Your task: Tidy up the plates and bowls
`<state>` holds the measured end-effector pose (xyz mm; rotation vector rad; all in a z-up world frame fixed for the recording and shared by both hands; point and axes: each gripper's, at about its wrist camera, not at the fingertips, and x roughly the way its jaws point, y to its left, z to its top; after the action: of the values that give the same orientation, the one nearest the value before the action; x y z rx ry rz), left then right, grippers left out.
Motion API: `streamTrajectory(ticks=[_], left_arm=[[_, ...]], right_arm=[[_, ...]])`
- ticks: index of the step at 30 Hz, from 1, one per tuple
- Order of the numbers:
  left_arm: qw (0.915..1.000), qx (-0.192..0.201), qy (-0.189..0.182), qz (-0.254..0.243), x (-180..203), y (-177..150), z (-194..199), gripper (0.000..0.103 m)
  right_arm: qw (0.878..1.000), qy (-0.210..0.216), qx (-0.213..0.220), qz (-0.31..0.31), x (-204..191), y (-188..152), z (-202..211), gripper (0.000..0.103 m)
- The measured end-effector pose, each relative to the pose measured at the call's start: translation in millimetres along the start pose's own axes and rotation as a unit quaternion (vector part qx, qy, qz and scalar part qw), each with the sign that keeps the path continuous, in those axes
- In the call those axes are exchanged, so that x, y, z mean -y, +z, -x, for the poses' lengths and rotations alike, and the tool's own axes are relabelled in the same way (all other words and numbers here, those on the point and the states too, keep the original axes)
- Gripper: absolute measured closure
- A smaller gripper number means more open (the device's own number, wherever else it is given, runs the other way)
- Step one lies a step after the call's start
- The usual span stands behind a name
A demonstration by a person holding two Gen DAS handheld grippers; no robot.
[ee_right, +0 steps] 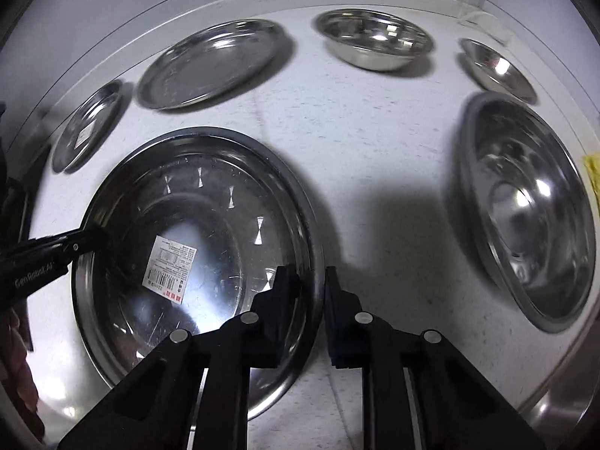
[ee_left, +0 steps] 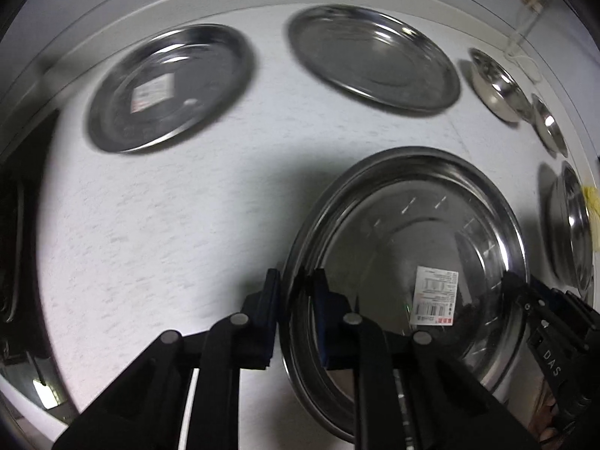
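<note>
A large steel dish (ee_left: 412, 225) with a white barcode label lies on the white table (ee_left: 150, 225). My left gripper (ee_left: 296, 287) is shut on its left rim, one finger inside and one outside. My right gripper (ee_right: 311, 285) is shut on the opposite rim of the same dish (ee_right: 210, 202). Each gripper shows in the other's view: the right gripper (ee_left: 515, 285) at the dish's far side, the left gripper (ee_right: 97, 238) at its left edge. Both point steeply down.
Along the back stand a labelled steel plate (ee_left: 168, 86), a plain plate (ee_left: 375, 60) and two small bowls (ee_right: 375, 39) (ee_right: 495, 69). A large bowl (ee_right: 525, 206) lies to the right, near a yellow object (ee_right: 592, 172) at the table edge.
</note>
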<state>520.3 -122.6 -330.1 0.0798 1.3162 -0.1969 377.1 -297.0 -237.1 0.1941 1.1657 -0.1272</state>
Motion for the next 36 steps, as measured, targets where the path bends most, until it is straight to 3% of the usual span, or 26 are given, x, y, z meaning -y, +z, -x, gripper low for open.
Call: streamTrajectory(ticks=[8,13,21,29,30,31,32,34,36], left_arm=[[0.9949,0.024,0.05,0.084,-82.4,-28.2,46.0,0.088],[0.9887,0.018,0.072,0.13,-127.5,-44.2,55.1,0.088],[0.9823,0.002,0.087,0.166,-144.0,-73.1,39.7,0.088],[0.9809,0.012,0.121,0.151,-137.2,-73.6,44.4,0.088],[0.9798,0.017,0.136,0.146,-134.4,-71.7,50.0,0.088],[0.978,0.026,0.152,0.14,-131.4,-69.9,58.3,0.087],[0.9768,0.035,0.162,0.136,-128.9,-70.0,65.9,0.087],[0.9767,0.058,0.161,0.129,-121.8,-62.4,87.3,0.087],[0.9788,0.079,0.145,0.121,-113.7,-48.2,107.6,0.087]], right_arm=[[0.991,0.056,0.015,0.119,-89.4,15.9,19.3,0.088],[0.981,0.077,0.0,0.175,-128.5,12.5,6.5,0.088],[0.971,0.079,-0.027,0.222,-156.0,7.6,-19.8,0.088],[0.969,0.086,-0.031,0.231,-166.4,10.2,-30.8,0.088],[0.969,0.084,-0.025,0.229,-164.9,11.0,-28.3,0.086],[0.97,0.081,-0.02,0.228,-161.6,13.1,-24.7,0.076],[0.972,0.082,-0.013,0.222,-155.7,16.2,-18.4,0.059],[0.975,0.091,0.001,0.203,-142.1,25.1,-6.7,0.043],[0.98,0.093,0.015,0.177,-125.1,40.1,4.1,0.043]])
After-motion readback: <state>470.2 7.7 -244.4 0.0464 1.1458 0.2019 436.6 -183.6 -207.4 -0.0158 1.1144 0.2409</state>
